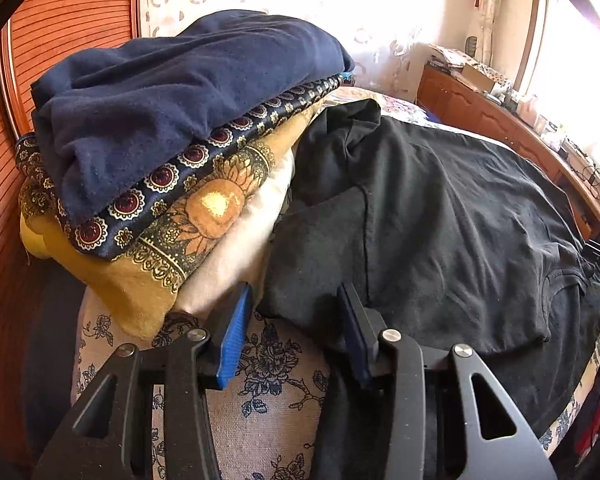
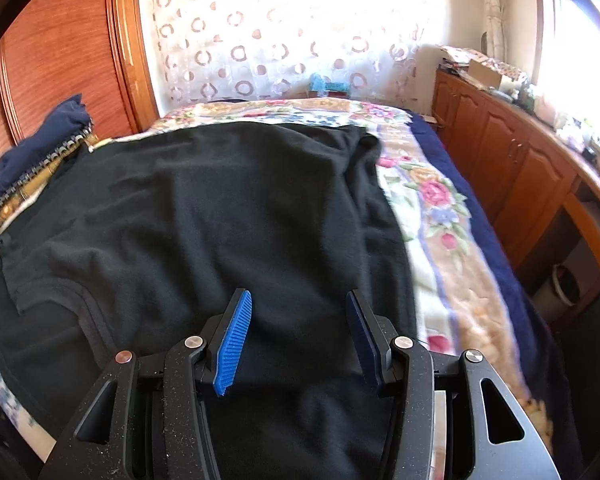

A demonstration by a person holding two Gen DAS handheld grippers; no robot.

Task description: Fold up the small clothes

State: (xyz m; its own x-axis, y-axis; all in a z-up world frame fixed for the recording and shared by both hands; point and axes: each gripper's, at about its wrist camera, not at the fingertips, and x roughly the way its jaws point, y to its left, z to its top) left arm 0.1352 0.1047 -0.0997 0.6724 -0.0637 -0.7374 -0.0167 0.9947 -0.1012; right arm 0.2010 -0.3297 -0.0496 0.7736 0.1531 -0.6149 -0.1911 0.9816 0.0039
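Observation:
A black T-shirt (image 1: 452, 216) lies spread flat on the bed; it also shows in the right wrist view (image 2: 204, 216), its neckline at lower left. My left gripper (image 1: 296, 300) is open, low over the sleeve edge of the shirt, with nothing between its blue pads. My right gripper (image 2: 298, 308) is open and empty, just above the middle of the shirt's body. A stack of folded clothes (image 1: 172, 128), navy on top, patterned and yellow below, sits left of the shirt; it also shows in the right wrist view (image 2: 40, 152).
The bed has a floral cover (image 2: 432, 200) and a blue-flowered sheet (image 1: 268, 380). A wooden wardrobe (image 2: 60, 52) stands at left, wooden cabinets (image 2: 512, 152) with clutter on top at right, a curtain (image 2: 284, 36) behind.

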